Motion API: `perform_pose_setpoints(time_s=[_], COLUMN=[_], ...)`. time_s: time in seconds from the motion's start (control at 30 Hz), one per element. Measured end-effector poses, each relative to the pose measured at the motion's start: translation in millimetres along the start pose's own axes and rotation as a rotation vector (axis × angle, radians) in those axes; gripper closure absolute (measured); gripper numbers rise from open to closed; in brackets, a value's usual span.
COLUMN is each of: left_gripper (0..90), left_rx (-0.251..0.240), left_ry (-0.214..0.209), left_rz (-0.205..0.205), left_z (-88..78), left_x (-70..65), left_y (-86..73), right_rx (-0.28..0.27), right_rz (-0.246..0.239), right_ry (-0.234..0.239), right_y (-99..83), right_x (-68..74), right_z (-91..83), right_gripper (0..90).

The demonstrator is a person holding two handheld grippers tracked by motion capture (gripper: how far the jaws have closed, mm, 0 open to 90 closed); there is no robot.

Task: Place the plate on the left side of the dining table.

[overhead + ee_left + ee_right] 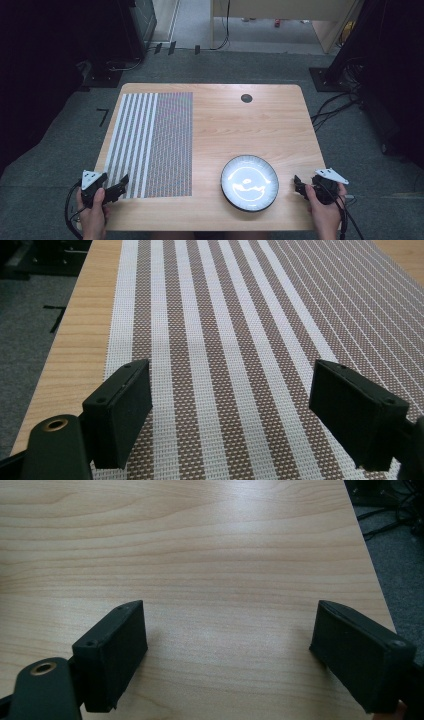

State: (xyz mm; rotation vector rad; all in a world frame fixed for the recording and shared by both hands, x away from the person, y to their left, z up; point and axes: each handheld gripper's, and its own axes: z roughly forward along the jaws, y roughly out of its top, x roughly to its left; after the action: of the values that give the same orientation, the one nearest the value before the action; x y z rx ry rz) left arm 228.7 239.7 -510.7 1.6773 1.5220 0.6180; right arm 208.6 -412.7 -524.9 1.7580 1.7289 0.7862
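A woven placemat [152, 142] with brown and white stripes lies flat on the left half of the wooden table [240, 125]. A round plate [249, 182], pale inside with a dark rim, sits near the front edge, right of centre. My left gripper [122, 186] hovers over the mat's near left corner, open, with only striped mat [235, 340] between its jaws. At the table's front right corner my right gripper [299, 186] is open too, right of the plate and apart from it. Bare wood [225, 580] lies between its jaws.
A small dark round grommet [246, 98] sits in the tabletop near the far edge. Grey carpet [65, 145] surrounds the table. Cables [335, 107] trail on the floor at the right, and dark equipment stands at the far left.
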Motion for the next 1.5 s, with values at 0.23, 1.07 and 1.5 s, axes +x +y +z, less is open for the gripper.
perform_pose_setpoints(time_s=[0.23, 1.07, 1.5], left_gripper=[17.3, 17.3, 17.3], left_rx=[-0.004, -0.014, -0.012], left_ry=[-0.002, -0.031, -0.071], left_rz=[-0.014, 0.004, 0.026], left_z=[-1.6, -4.7, -3.7], left_x=[1.5, -15.7, -32.9], left_y=[0.6, 3.0, 3.3], right_rx=[-0.021, -0.123, -0.139], right_rz=[0.042, 0.043, 0.000], right_ry=[0.005, 0.061, 0.114], right_y=[-3.1, 10.9, 15.3], right_x=[-0.4, 19.9, 47.0], right_z=[-4.4, -37.0, -41.5], right_gripper=[14.7, 14.9, 15.0])
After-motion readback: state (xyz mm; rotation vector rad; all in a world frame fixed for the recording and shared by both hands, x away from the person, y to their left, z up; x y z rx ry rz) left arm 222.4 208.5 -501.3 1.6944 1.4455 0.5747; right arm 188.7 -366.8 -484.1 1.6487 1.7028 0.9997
